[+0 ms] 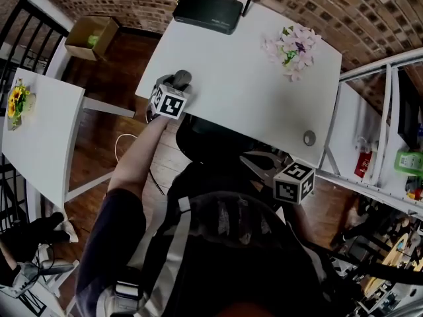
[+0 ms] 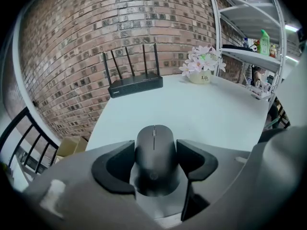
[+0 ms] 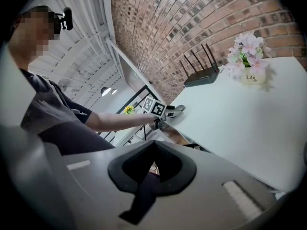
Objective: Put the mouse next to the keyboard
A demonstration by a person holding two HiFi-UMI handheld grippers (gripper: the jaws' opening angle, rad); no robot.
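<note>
While in the left hand-held gripper (image 2: 155,148), mouse (image 2: 154,164) lengthwise, wheel end toward router (image 2: 135,84).

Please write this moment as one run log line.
left gripper: shut on black computer mouse | right gripper: shut, empty | keyboard: not in view

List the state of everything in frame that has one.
mouse: clamped between jaws
left gripper: shut on the mouse
right gripper: shut, empty
router: antennas up
flower pot: upright
cardboard box: open, on the floor
</note>
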